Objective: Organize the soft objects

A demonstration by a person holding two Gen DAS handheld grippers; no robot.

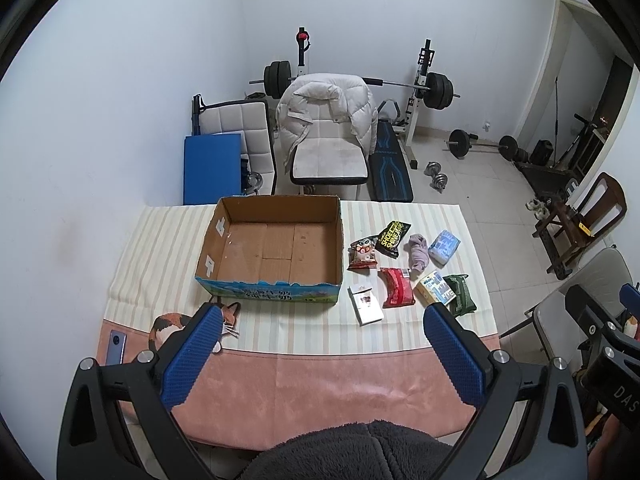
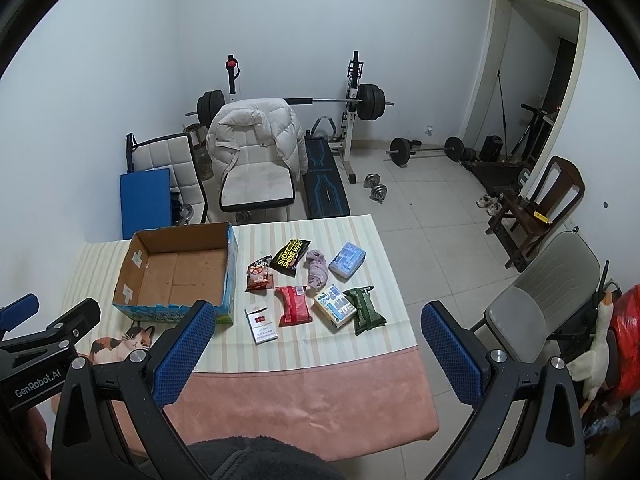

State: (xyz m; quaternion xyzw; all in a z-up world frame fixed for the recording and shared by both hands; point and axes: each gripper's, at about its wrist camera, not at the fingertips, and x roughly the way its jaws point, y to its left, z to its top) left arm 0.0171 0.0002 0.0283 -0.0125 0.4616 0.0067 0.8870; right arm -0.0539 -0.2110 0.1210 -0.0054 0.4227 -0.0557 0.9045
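An open, empty cardboard box (image 1: 276, 248) (image 2: 180, 272) stands on the table. Right of it lie several soft items: a pink sock (image 1: 418, 253) (image 2: 317, 270), a black wipes pack (image 1: 393, 238) (image 2: 291, 257), a red pack (image 1: 397, 287) (image 2: 293, 305), a light blue tissue pack (image 1: 444, 247) (image 2: 347, 259), a green pack (image 1: 462, 294) (image 2: 365, 311), a snack bag (image 1: 363, 255) (image 2: 259, 273), a white-blue pack (image 1: 434, 287) (image 2: 335, 305) and a white cigarette box (image 1: 366, 305) (image 2: 261, 325). My left gripper (image 1: 324, 316) and right gripper (image 2: 318, 314) are open and empty above the table's near edge.
The table wears a striped and pink cloth (image 1: 320, 376) with a cat print (image 1: 172, 326). A phone (image 1: 117, 346) lies at the near left. Chairs (image 1: 328, 140), a weight bench and dumbbells (image 1: 438, 174) stand beyond. A grey chair (image 2: 536, 300) is at the right.
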